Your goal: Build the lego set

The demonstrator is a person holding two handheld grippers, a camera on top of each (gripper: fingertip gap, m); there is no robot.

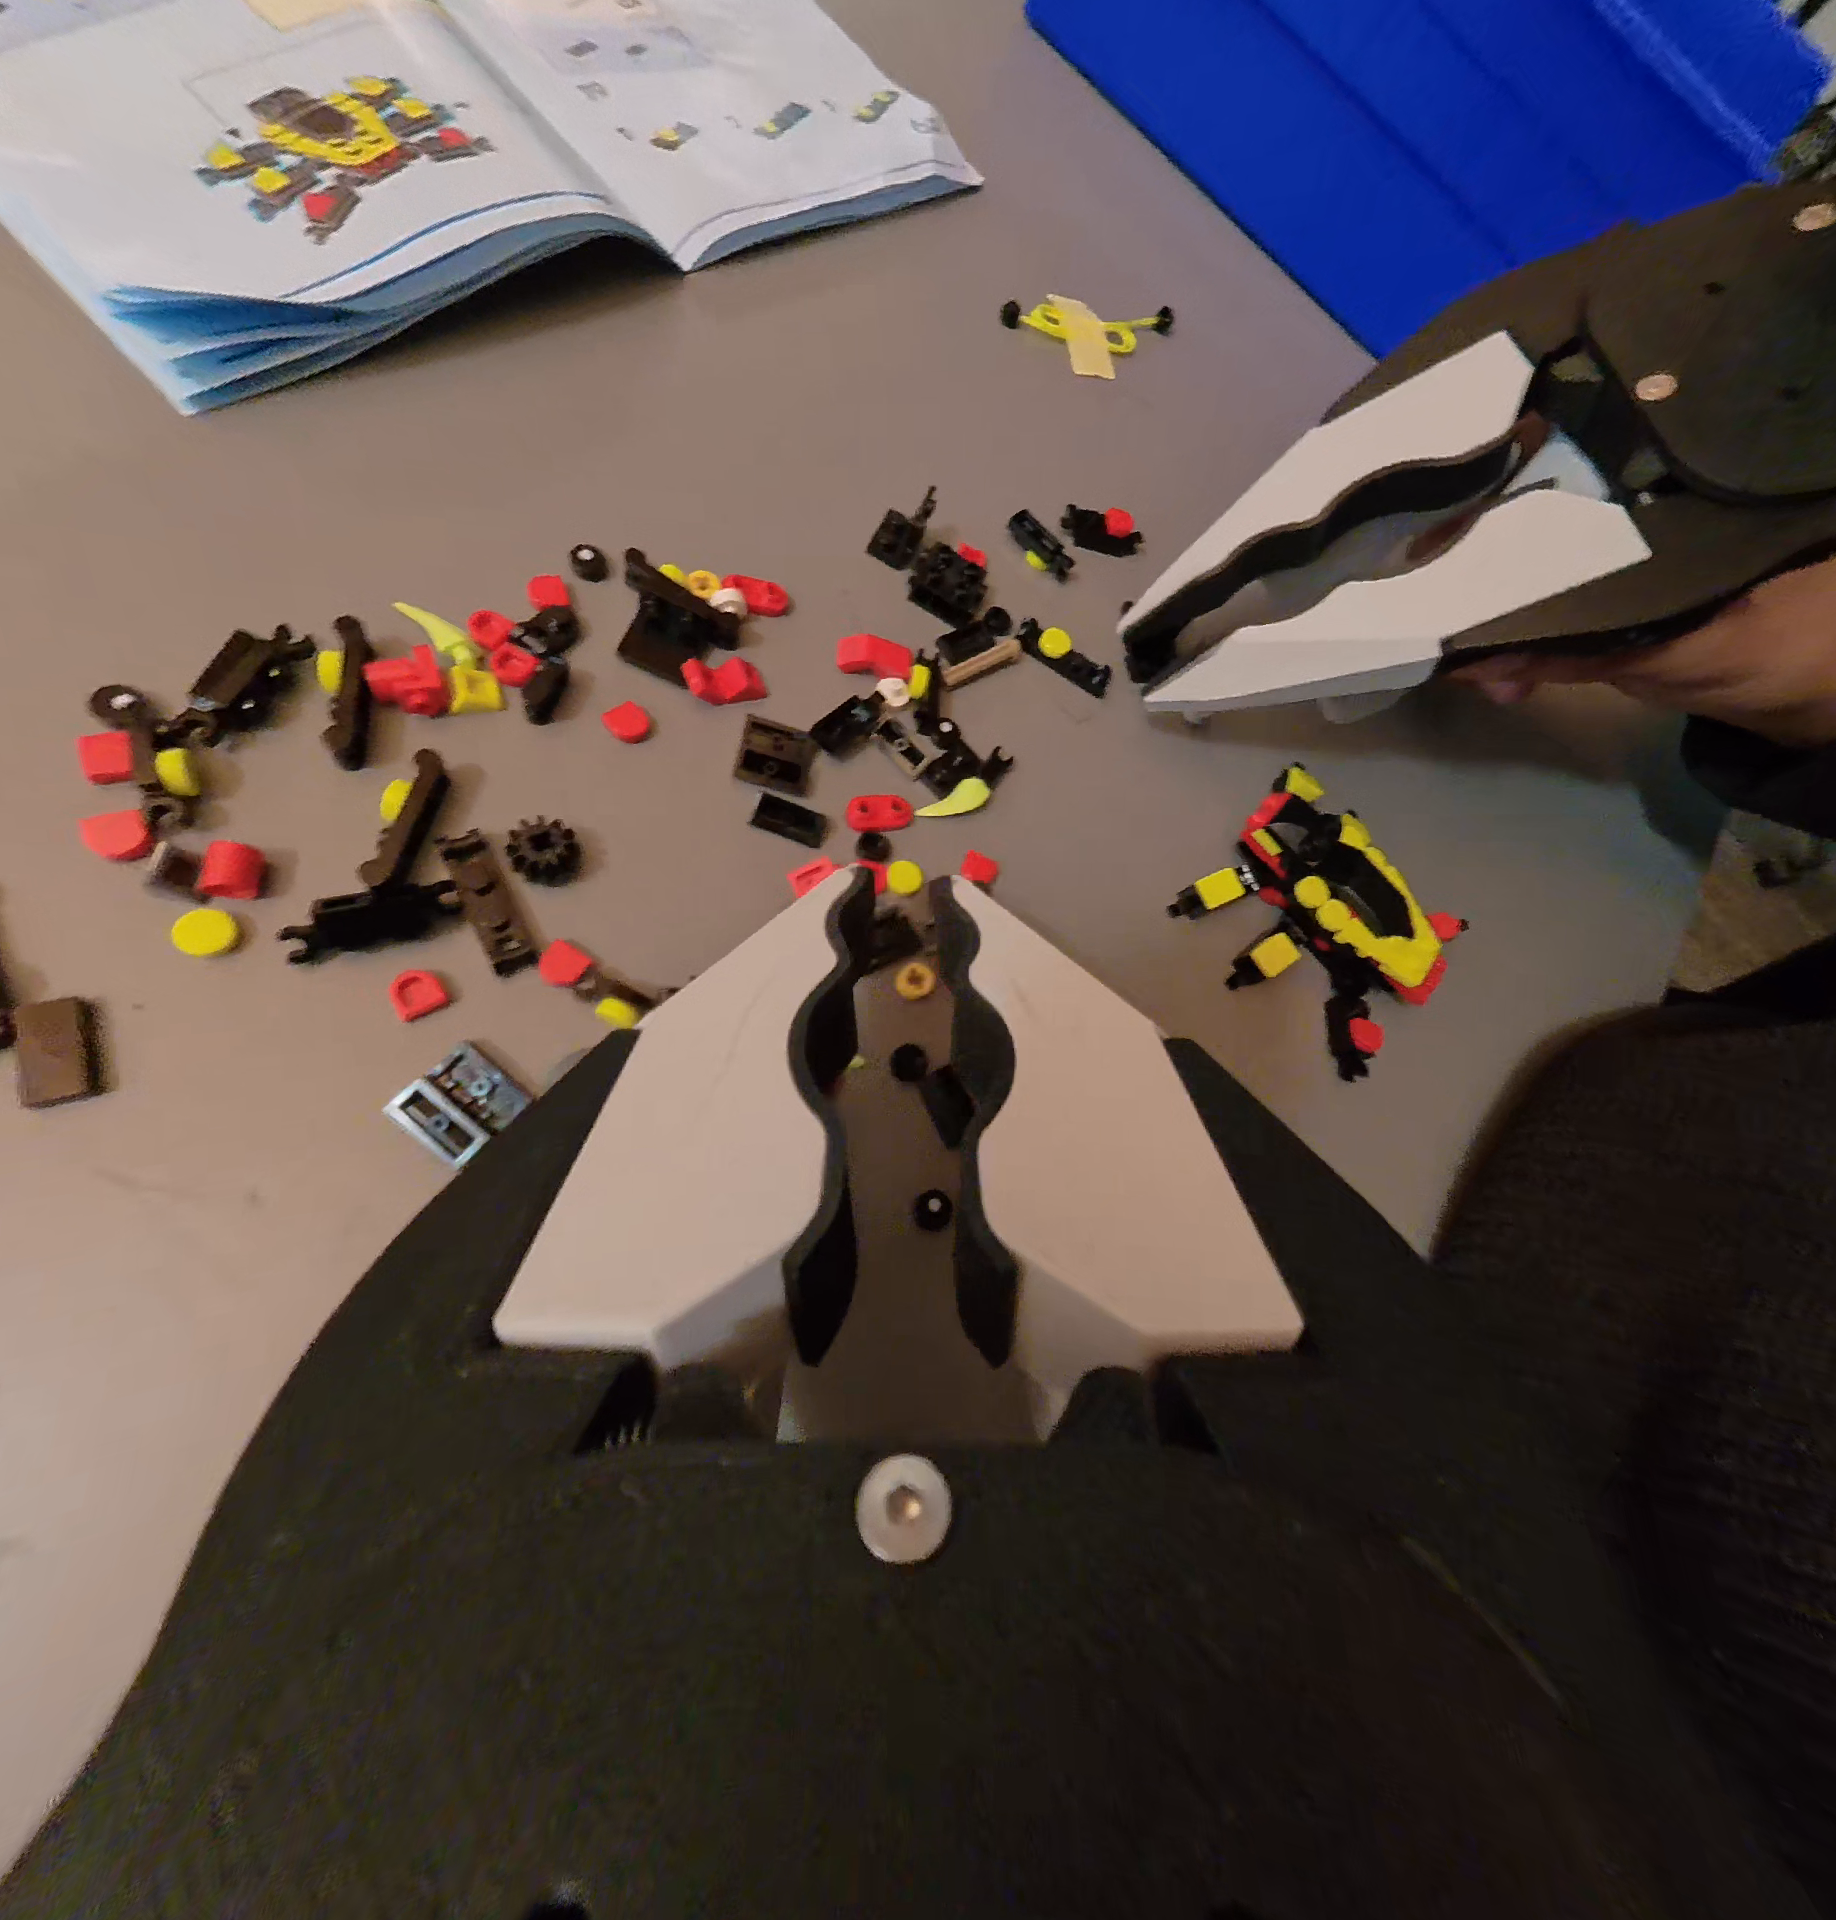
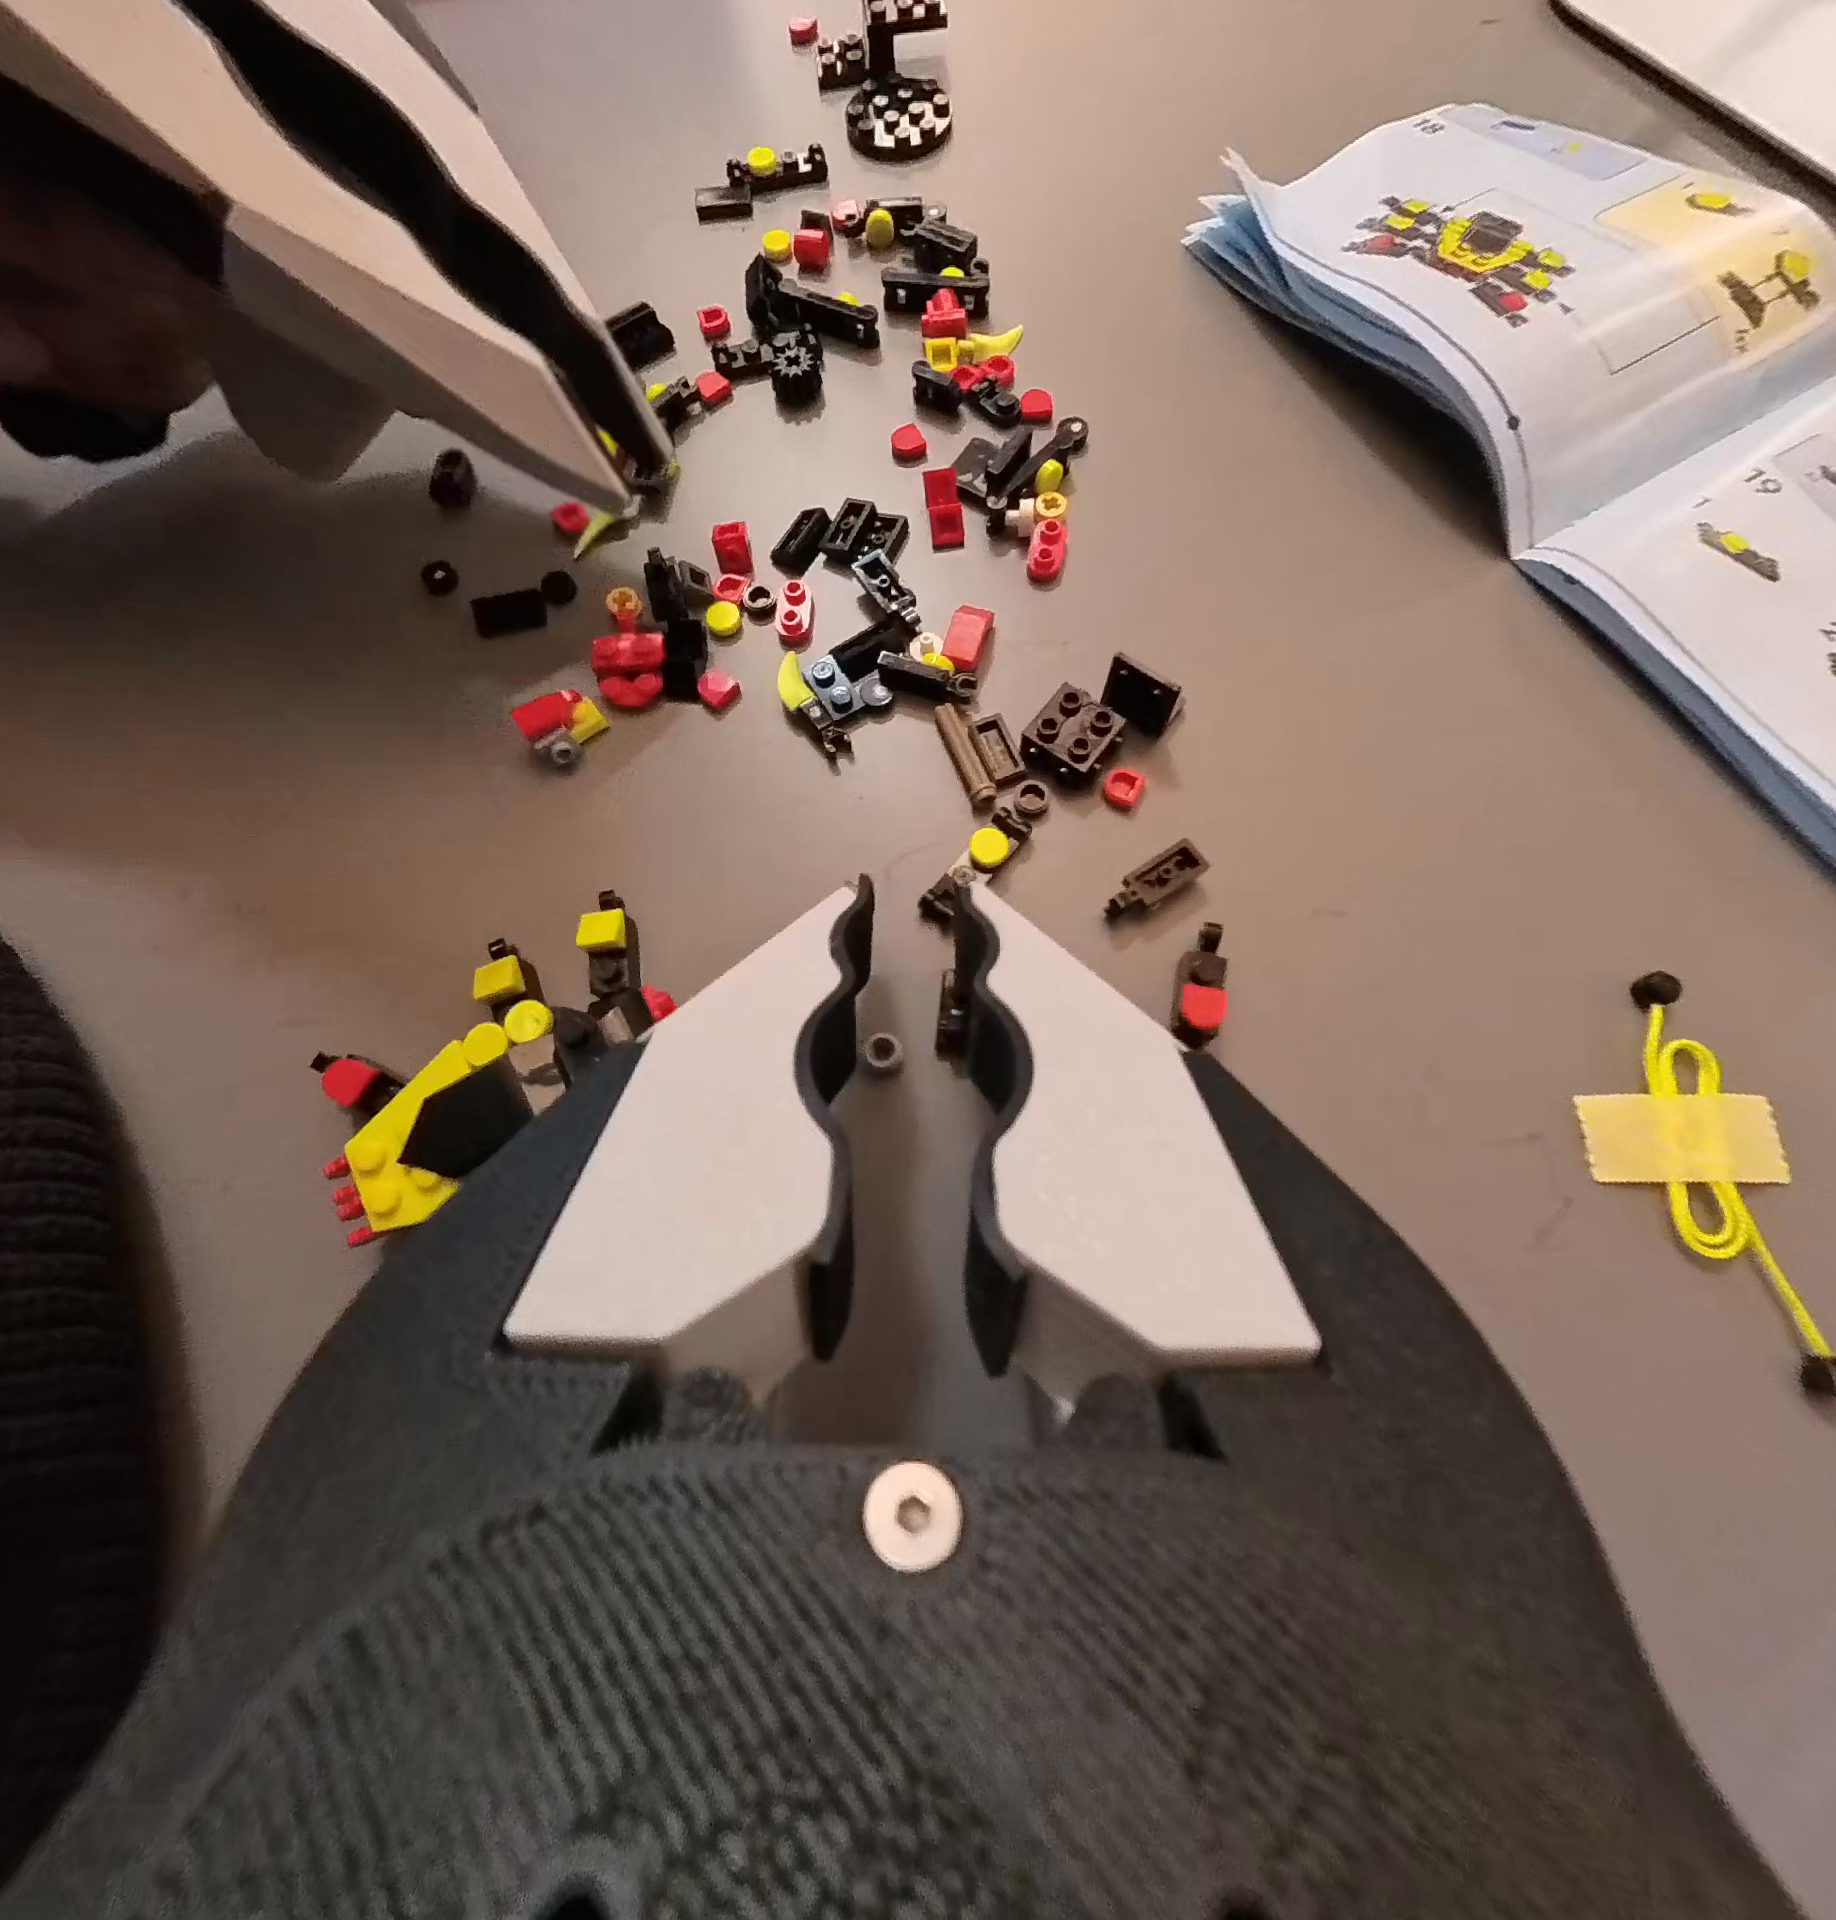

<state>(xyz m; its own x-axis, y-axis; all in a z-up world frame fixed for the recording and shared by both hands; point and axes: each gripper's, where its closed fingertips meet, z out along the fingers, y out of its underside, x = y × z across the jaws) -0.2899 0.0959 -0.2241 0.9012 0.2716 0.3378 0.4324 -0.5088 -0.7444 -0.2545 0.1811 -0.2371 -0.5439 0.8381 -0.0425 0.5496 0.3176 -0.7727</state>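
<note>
Our left gripper, lower centre, slightly spread over loose red, yellow, black bricks; right gripper also slightly spread, empty, yellow-black model lower left.

Loose bricks crowd table centre; near edge open.
</note>
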